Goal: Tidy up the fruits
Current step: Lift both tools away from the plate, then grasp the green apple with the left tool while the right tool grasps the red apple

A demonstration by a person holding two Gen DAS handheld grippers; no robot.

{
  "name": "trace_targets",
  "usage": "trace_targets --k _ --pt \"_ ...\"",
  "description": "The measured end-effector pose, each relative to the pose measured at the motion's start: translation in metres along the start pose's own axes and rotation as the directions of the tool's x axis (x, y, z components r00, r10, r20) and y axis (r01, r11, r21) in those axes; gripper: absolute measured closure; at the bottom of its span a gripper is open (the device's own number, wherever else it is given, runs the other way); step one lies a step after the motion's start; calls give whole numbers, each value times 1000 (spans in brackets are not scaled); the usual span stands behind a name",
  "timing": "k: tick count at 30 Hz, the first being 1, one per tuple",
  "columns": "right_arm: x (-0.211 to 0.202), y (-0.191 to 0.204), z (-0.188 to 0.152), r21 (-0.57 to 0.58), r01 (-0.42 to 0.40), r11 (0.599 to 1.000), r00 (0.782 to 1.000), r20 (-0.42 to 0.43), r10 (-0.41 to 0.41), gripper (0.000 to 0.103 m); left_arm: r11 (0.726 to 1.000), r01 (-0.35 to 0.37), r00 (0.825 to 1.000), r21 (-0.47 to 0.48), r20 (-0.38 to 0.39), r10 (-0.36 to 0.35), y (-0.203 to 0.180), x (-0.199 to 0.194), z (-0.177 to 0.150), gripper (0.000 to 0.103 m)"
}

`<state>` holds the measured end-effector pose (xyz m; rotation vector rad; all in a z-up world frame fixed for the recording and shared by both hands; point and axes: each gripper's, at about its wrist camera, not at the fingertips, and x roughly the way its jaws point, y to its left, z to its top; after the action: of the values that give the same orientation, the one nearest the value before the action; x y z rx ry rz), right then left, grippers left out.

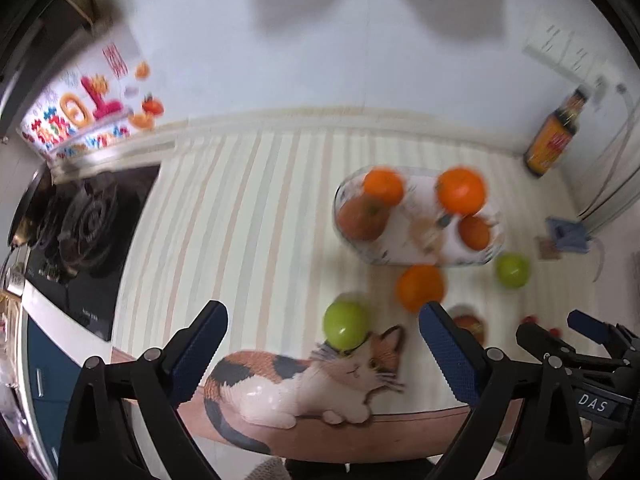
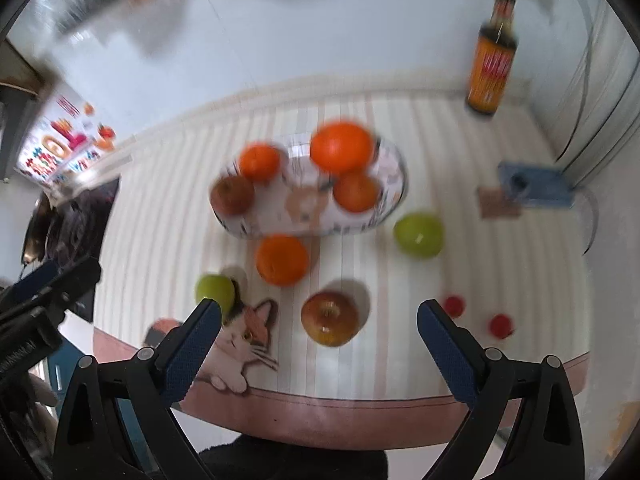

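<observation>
Hovering over a striped table (image 2: 360,368), jaws spread wide and gripping nothing: left gripper (image 1: 322,338) above a green apple (image 1: 346,325) by a printed cat (image 1: 304,376), right gripper (image 2: 319,338) above a red apple (image 2: 330,318). Sitting in the glass bowl (image 2: 390,196) beyond: three oranges and a reddish apple (image 2: 232,195). Lying loose on the table: another orange (image 2: 282,260), a second green apple (image 2: 419,235), two small red fruits (image 2: 500,325). Standing at the far wall: a sauce bottle (image 2: 491,68).
</observation>
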<state>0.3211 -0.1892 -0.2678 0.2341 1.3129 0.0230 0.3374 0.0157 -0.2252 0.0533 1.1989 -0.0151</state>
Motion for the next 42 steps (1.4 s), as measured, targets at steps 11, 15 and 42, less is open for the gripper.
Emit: trace_targets --k 11,15,42 --pt "116 -15 -11 62 -19 998 979 -202 31 3 1000 -1 946 25 -325 9 -6 135 -15 5" --pt "128 -18 -9 59 -8 998 974 -226 21 3 998 24 923 51 -385 -2 -16 162 -18 5" --pt "151 -18 -37 19 -36 999 952 -302 40 32 992 128 900 -19 -418 -124 -27 163 -86 50"
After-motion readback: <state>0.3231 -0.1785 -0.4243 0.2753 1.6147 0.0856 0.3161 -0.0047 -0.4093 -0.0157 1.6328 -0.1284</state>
